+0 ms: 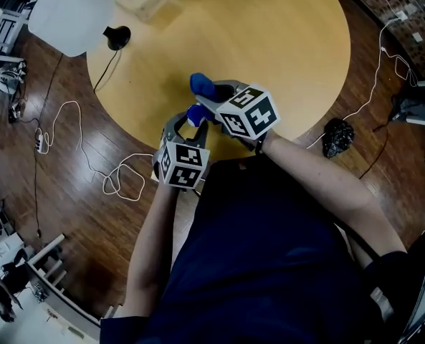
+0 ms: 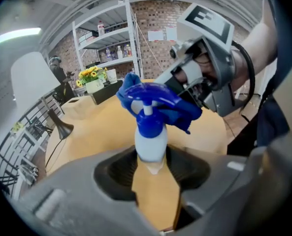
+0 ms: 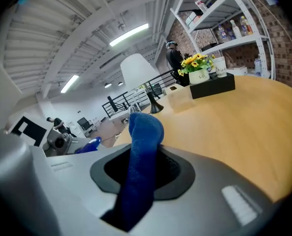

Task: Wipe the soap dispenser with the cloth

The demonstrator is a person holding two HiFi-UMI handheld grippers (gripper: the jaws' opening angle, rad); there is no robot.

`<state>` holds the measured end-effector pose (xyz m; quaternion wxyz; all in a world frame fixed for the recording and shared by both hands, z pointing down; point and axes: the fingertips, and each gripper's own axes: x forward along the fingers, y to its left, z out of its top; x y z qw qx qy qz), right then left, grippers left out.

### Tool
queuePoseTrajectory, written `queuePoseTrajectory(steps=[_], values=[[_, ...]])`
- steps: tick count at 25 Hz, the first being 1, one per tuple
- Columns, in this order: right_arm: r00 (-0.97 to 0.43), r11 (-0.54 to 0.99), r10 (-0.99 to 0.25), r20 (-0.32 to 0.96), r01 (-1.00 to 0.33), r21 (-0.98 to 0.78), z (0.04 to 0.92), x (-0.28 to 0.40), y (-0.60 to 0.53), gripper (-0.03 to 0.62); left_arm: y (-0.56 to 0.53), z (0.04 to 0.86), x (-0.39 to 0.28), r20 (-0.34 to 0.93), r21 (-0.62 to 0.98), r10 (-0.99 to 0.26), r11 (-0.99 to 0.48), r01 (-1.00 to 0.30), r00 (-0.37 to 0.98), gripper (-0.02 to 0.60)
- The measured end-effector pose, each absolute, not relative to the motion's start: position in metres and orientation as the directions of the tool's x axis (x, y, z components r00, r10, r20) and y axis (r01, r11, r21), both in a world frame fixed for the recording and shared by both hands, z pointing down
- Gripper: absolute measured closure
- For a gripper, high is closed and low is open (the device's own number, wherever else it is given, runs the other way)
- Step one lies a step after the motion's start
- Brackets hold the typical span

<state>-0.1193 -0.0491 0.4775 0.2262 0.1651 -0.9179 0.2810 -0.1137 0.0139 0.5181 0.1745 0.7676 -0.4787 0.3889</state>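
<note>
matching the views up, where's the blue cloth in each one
Head view: cloth just above centre.
Left gripper view: cloth at centre, draped over the pump of the soap dispenser.
Right gripper view: cloth lower centre, between the jaws.
Shared landmark: white lamp.

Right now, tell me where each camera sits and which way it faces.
Head view: on the person's head, looking steeply down at the table; shows torso, both forearms, left tool and right tool.
Left gripper view: on the left tool, looking along its jaws at the dispenser they grip, cloth at its top; right tool and forearm show.
Right gripper view: on the right tool, looking along its jaws at the cloth they pinch; left tool shows at left.
Shared: both gripper views show cloth and table.
</note>
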Motion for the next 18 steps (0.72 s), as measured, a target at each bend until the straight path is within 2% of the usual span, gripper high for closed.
queuePoseTrajectory(steps=[7,9,12,14,18], values=[[-0.758,0.734,-0.257,0.599,-0.556,-0.389,0.508,-0.078,-0.075,0.491,0.018,0.524,-0.113,0.746,-0.140,-0.637,-0.437,-0.888,0.195,0.396],[-0.809,0.748,-0.243,0.535,-0.507,-0.428,0.491,-0.083,-0.071,0.491,0.021,0.529,-0.114,0.758,-0.140,-0.622,-0.448,-0.883,0.195,0.402],[-0.899,0.814,-0.156,0.410,-0.352,-0.463,0.457,-0.109,-0.053,0.491,0.023,0.532,-0.117,0.768,-0.136,-0.610,-0.455,-0.880,0.196,0.405],[-0.919,0.836,-0.099,0.382,-0.285,-0.468,0.452,-0.124,-0.041,0.491,0.023,0.533,-0.117,0.771,-0.132,-0.607,-0.452,-0.882,0.195,0.405],[-0.896,0.817,-0.121,0.428,-0.335,-0.470,0.473,-0.120,-0.043,0.491,0.024,0.534,-0.115,0.770,-0.144,-0.608,-0.460,-0.876,0.193,0.405]])
